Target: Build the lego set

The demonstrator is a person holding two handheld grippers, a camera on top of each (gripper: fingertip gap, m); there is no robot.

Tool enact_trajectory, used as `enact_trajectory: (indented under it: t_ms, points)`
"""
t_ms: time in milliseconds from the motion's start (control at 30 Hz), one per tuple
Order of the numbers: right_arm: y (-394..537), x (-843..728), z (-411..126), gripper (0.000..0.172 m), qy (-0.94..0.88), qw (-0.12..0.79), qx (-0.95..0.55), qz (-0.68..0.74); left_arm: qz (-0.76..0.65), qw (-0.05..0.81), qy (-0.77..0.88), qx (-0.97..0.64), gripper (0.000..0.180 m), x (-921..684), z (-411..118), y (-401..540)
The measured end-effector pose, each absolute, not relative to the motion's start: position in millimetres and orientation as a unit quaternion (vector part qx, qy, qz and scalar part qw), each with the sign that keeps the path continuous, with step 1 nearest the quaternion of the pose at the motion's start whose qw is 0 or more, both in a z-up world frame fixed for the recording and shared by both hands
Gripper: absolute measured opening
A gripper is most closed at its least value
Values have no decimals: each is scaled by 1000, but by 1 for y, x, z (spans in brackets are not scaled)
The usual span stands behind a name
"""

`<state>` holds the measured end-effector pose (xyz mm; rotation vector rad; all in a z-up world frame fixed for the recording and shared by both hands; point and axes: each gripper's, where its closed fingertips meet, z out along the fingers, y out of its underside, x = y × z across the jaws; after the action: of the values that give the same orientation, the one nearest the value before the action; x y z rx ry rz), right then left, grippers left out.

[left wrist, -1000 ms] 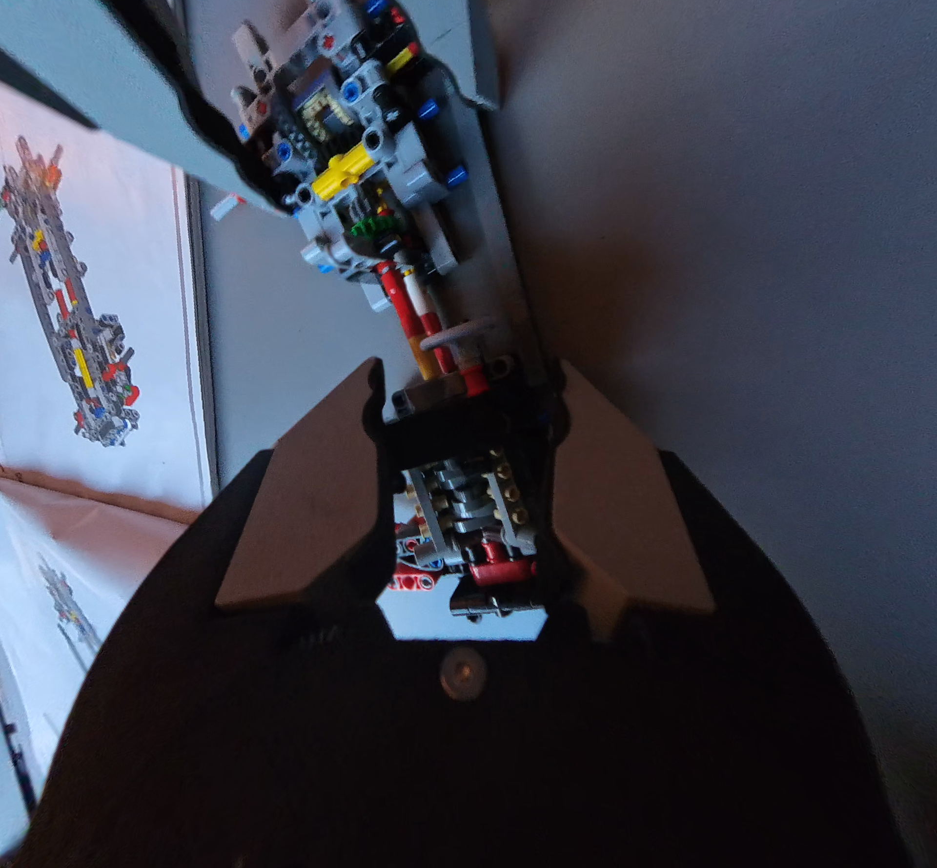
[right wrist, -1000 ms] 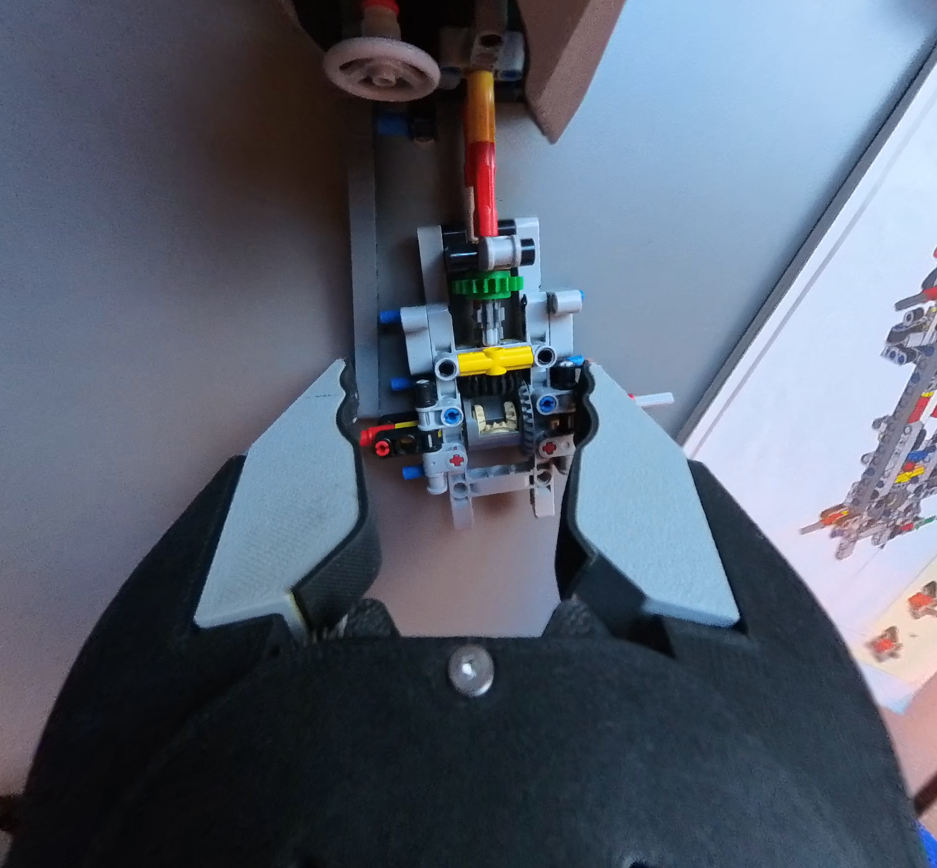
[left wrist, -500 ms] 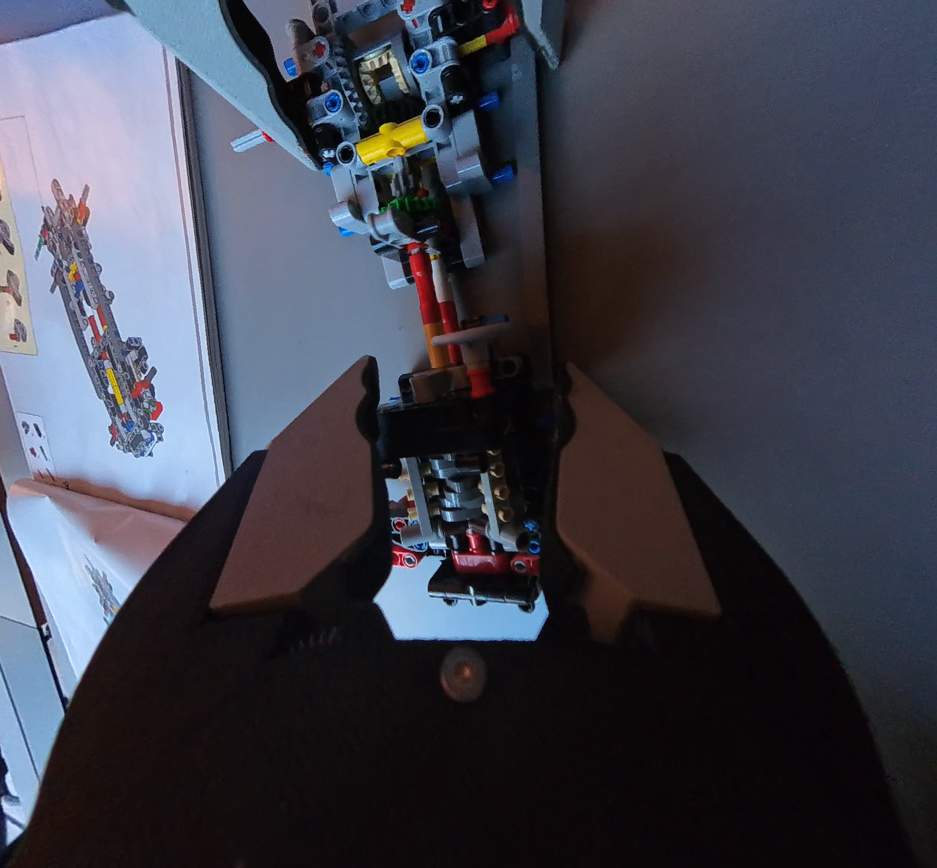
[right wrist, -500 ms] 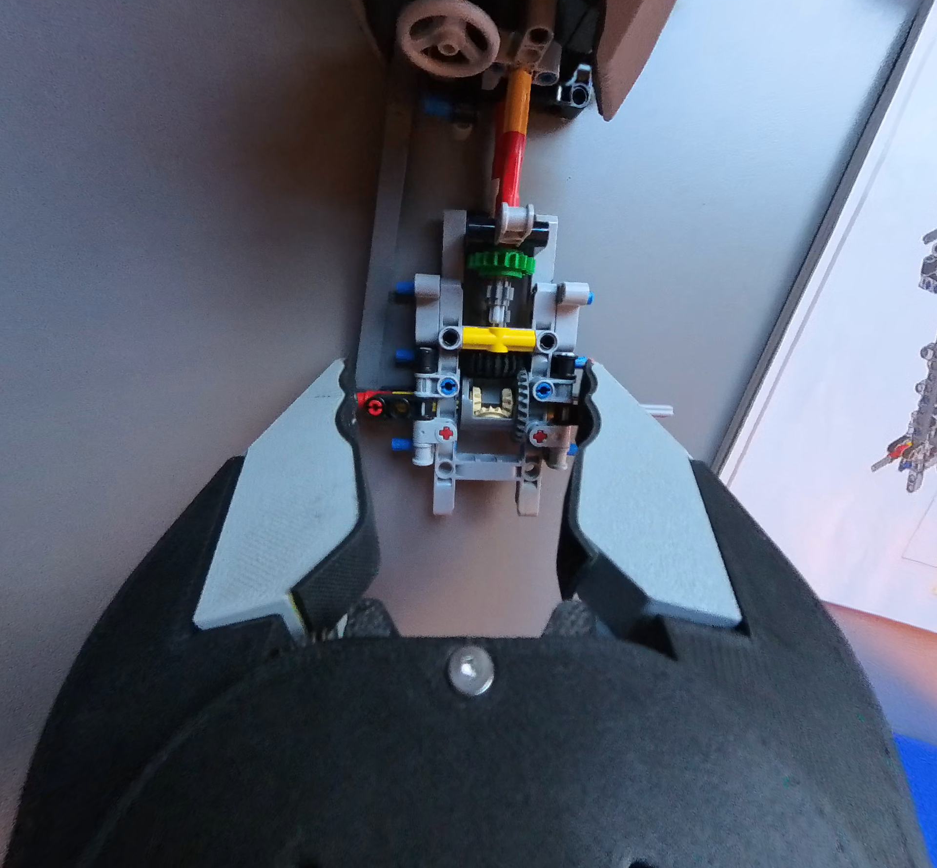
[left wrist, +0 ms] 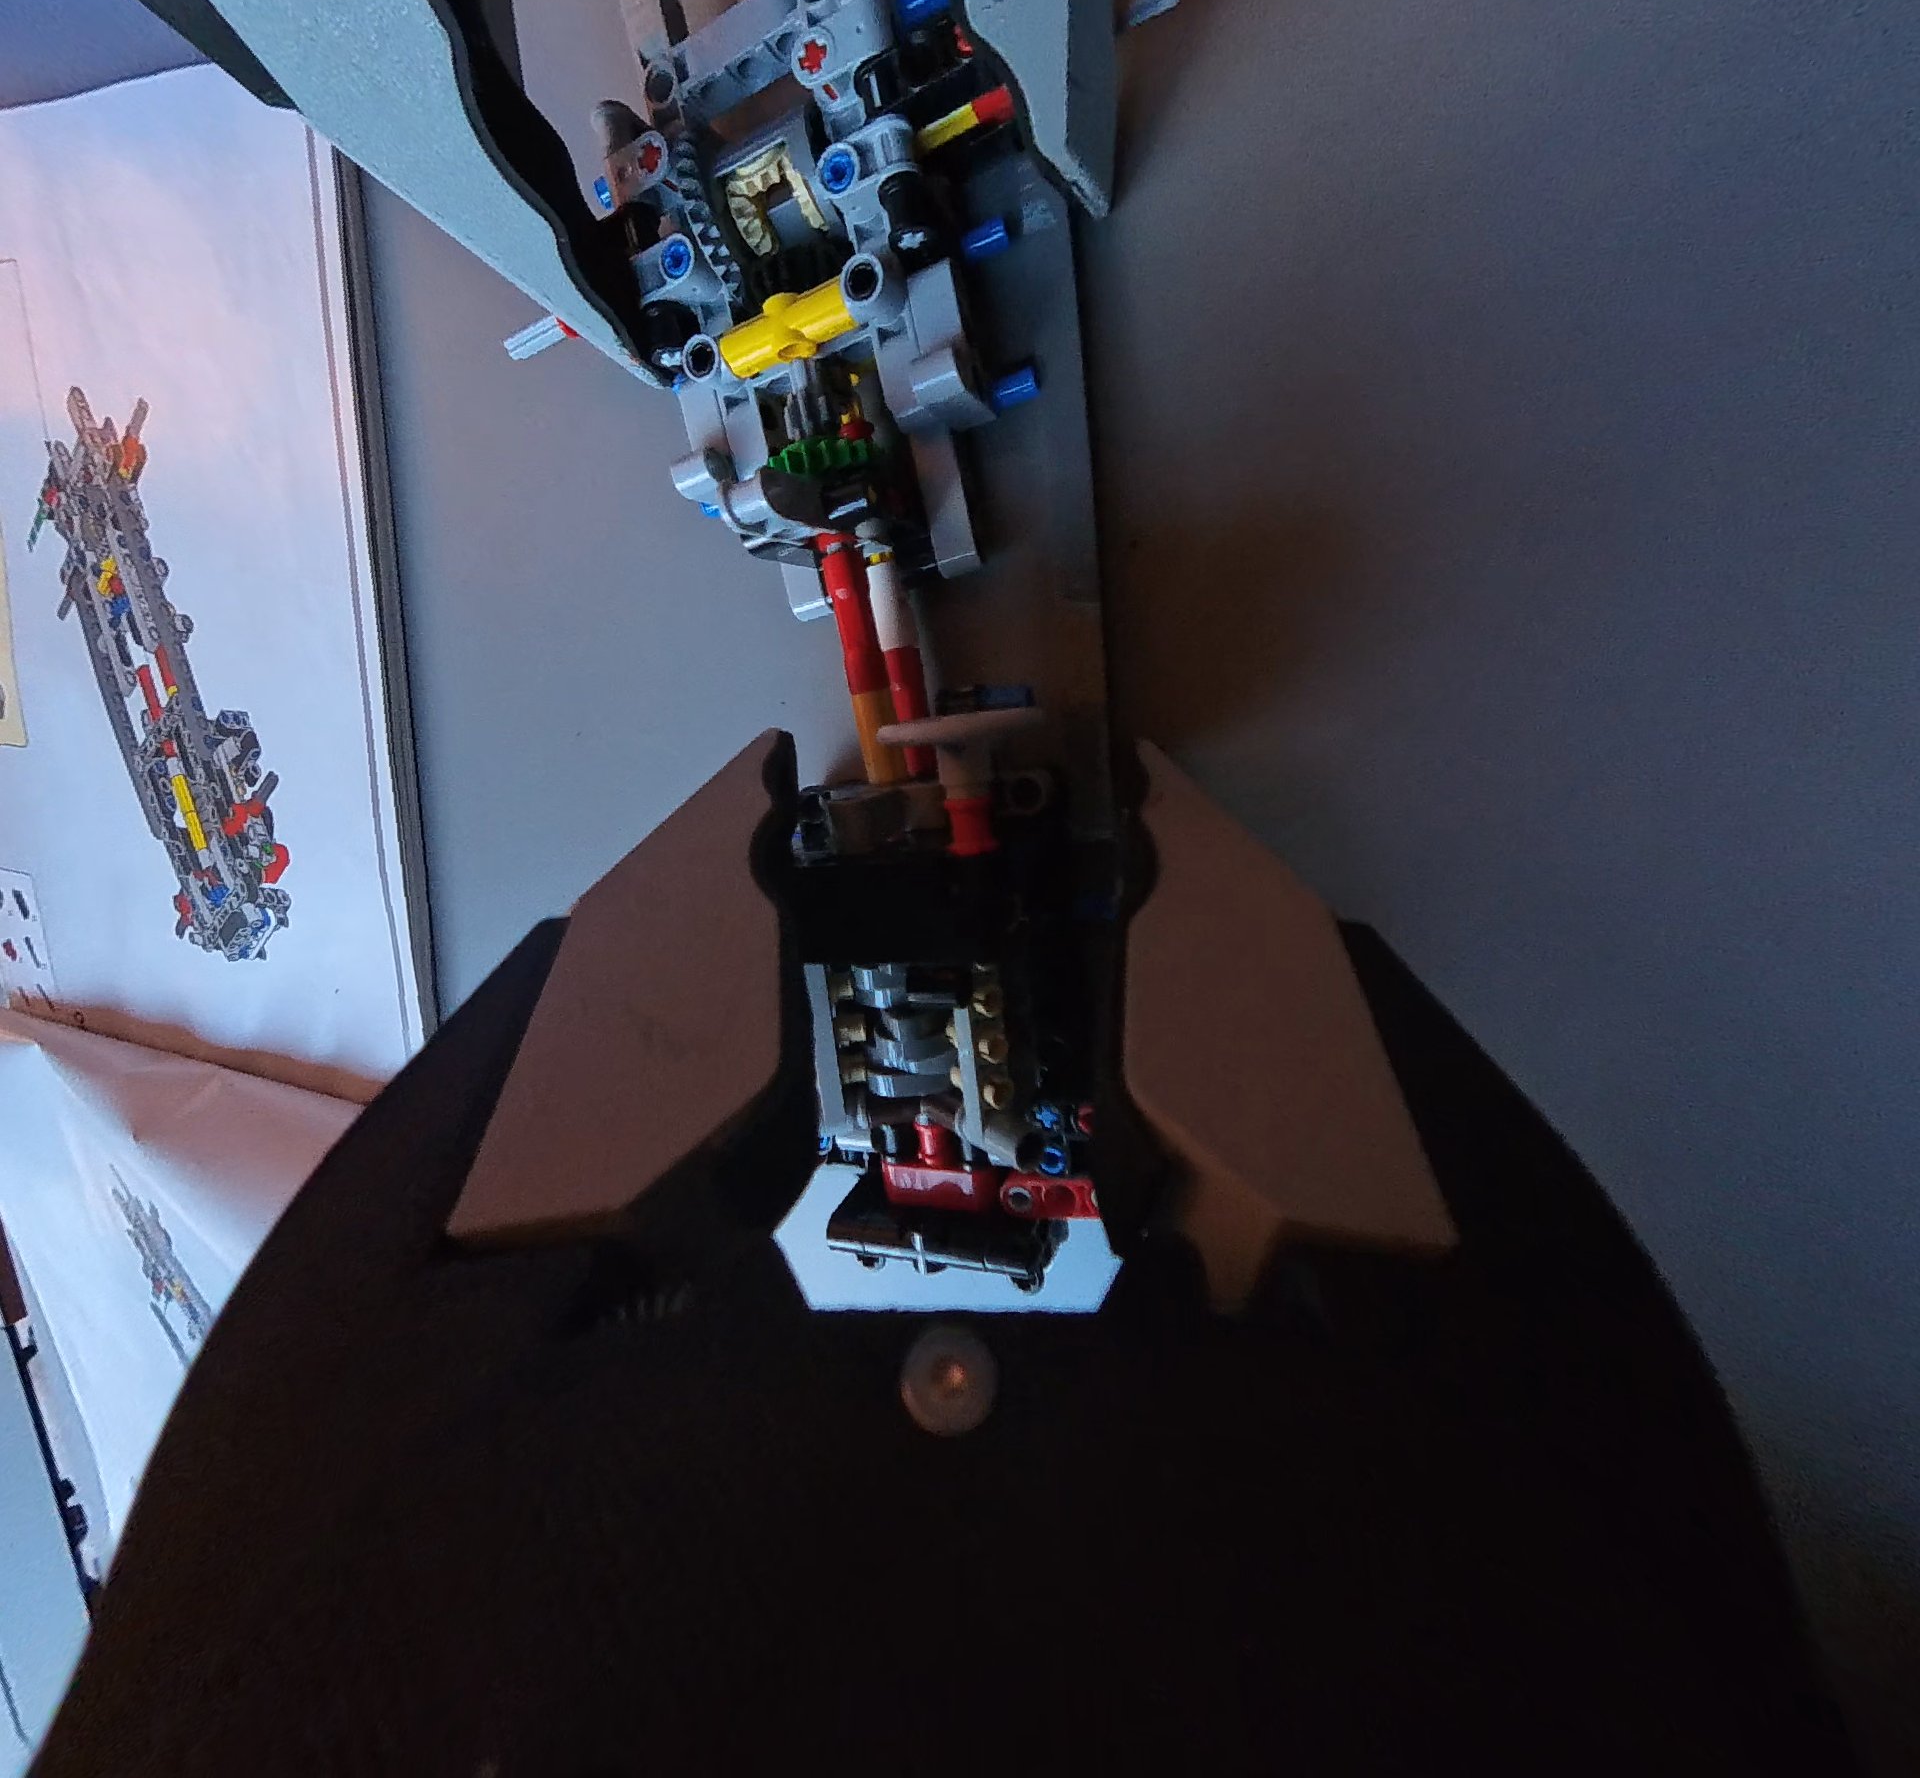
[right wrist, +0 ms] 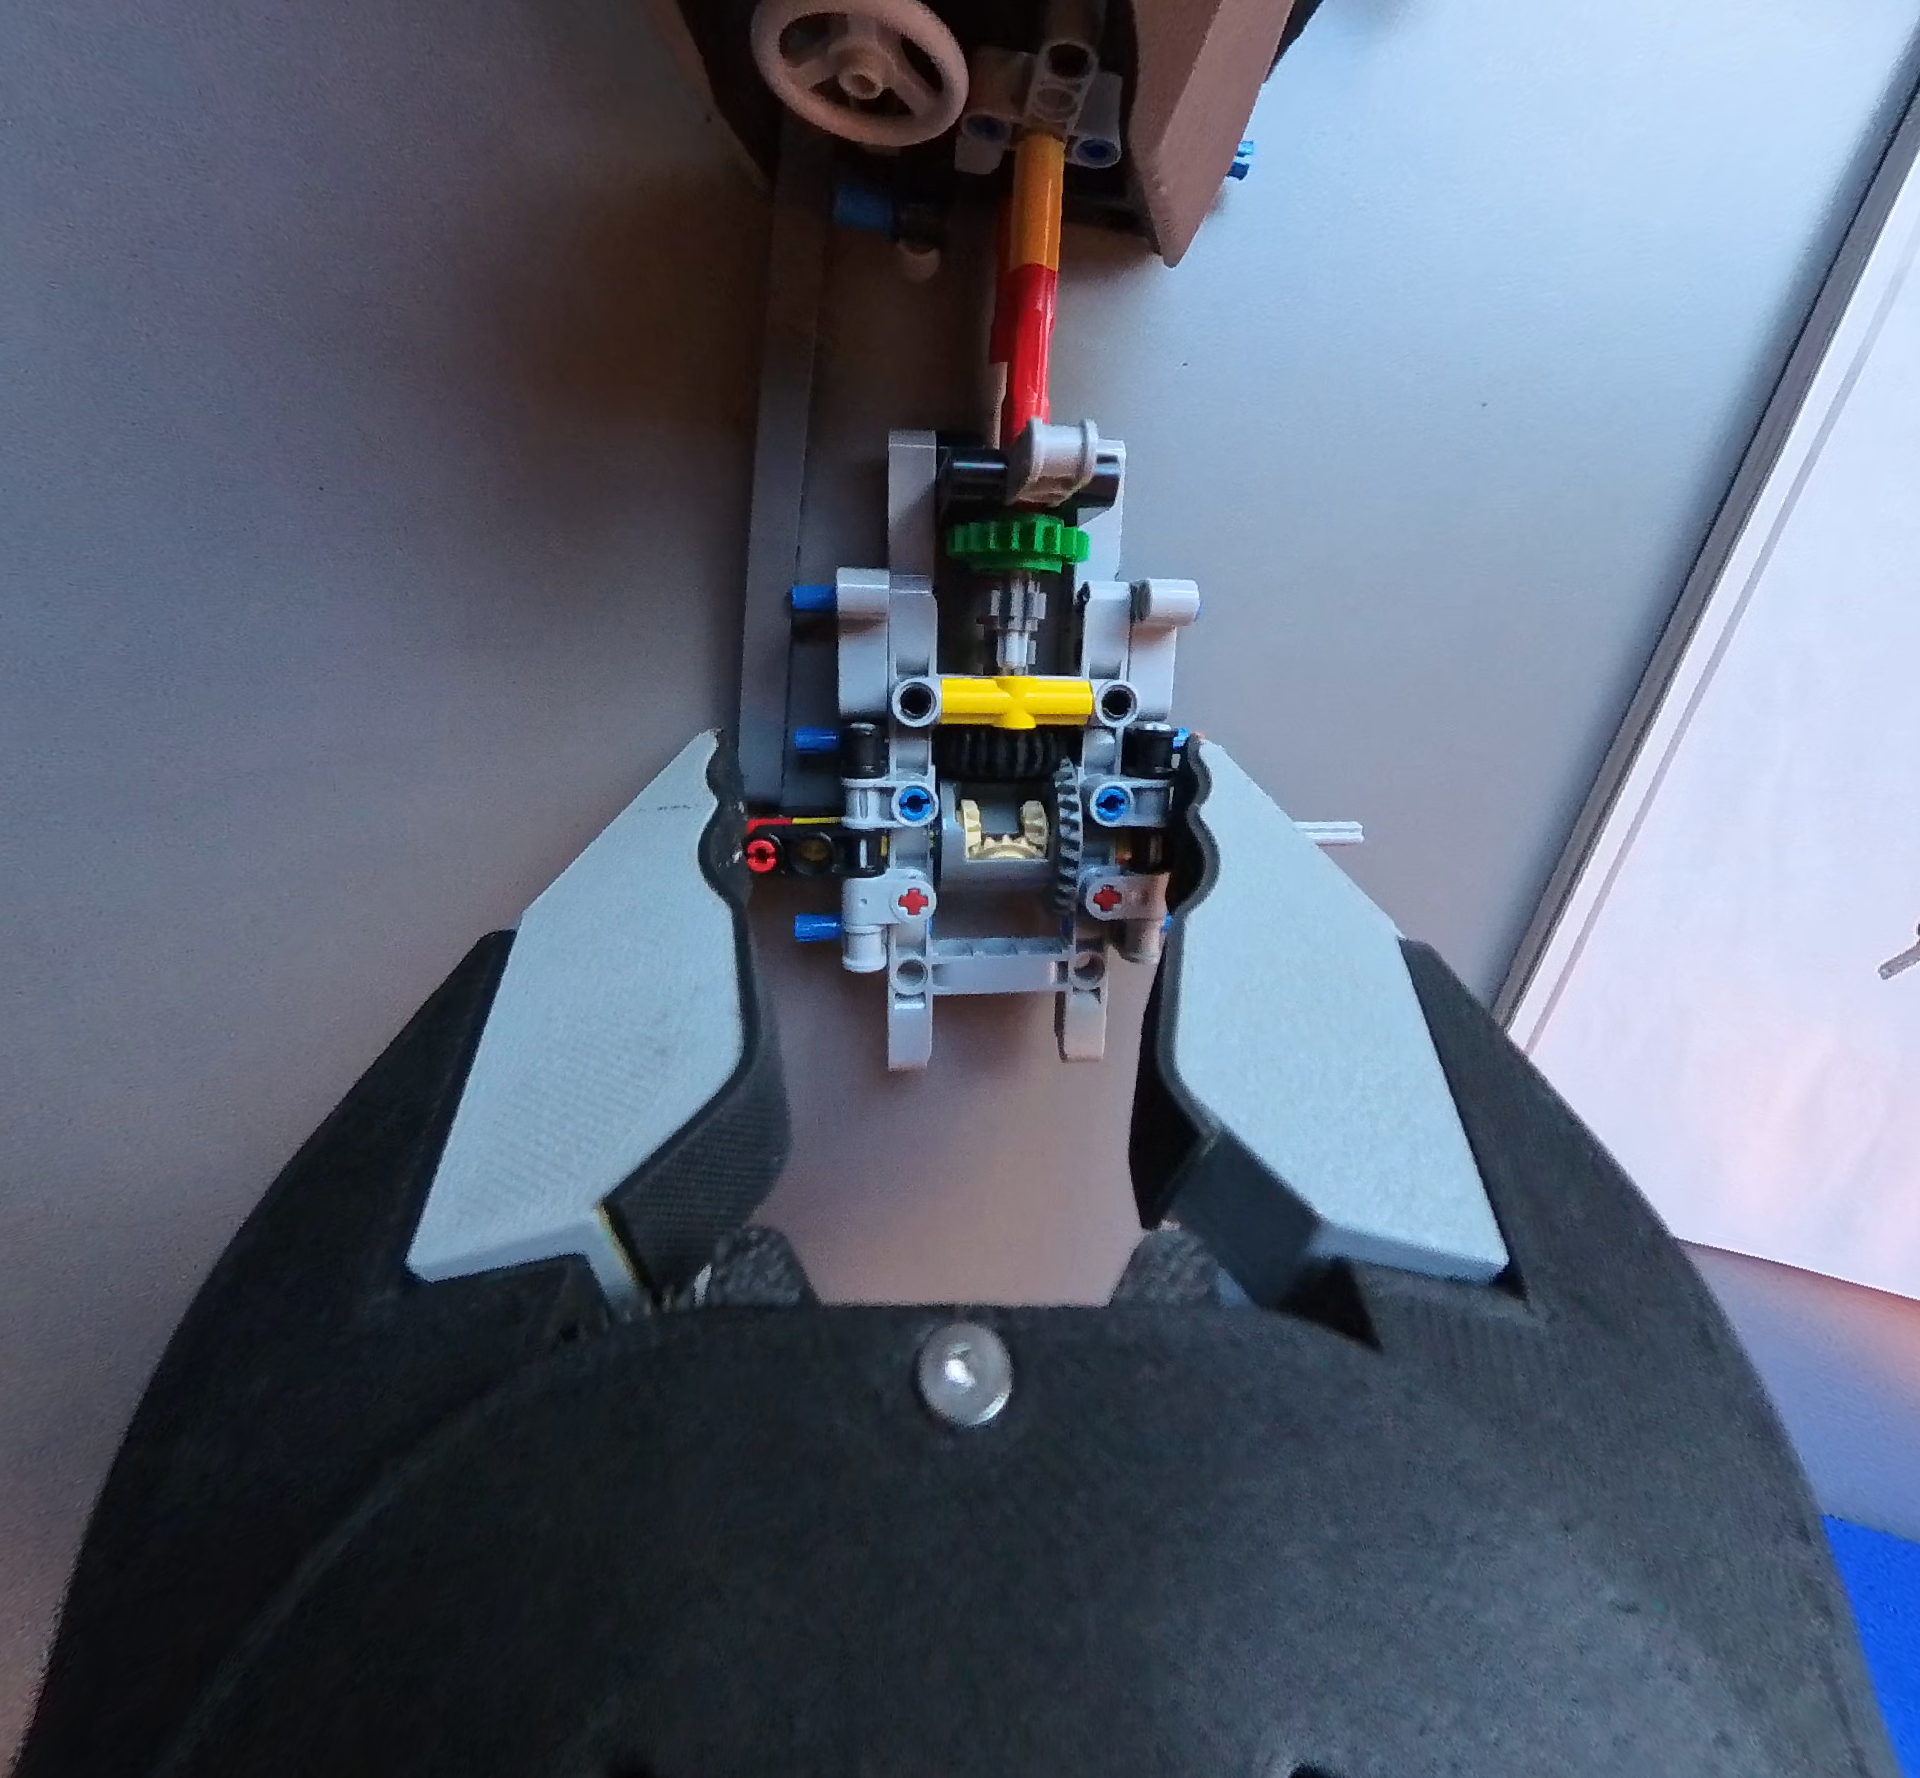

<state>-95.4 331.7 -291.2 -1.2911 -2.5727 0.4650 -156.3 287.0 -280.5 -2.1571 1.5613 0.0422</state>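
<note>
A long brick-built chassis (right wrist: 1003, 793) is held at both ends above a grey table (right wrist: 312, 378). The right gripper (right wrist: 956, 824) is clamped across the gear-housing end: its grey fingers (right wrist: 623, 980) press the red-tipped black beam on one side and the black pins on the other. The left gripper (left wrist: 956, 835) is closed around the dark engine-block end, just behind the steering wheel (left wrist: 961, 726), though the contact itself is lost in shadow. The two ends are joined ahead of each tool only by a thin red and orange shaft (right wrist: 1023, 305) and a grey side rail (right wrist: 779, 481) — so a twist or pull between the hands could probably bend the model or pop that joint apart. The grip on protruding pins also looks liable to slip. Off to one side lies an open instruction booklet (left wrist: 177, 585) with a printed chassis diagram; no writing on it can be read, and no brand mark is visible.
</note>
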Motion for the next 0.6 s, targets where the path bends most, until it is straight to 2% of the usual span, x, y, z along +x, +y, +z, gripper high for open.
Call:
enact_trajectory:
  t_ms: [267, 467, 600]
  points:
    - [328, -94, -291, 82, -871, 120, -451, 153, 19, 243, 562, -790, 60, -156, -280, 286]
    - [330, -91, -283, 78, -875, 176, -439, 106, 31, 250, 564, -786, 56, -154, -280, 286]
    - [329, -84, -271, 75, -865, 199, -446, 114, 58, 267, 558, -783, 65, -157, -276, 286]
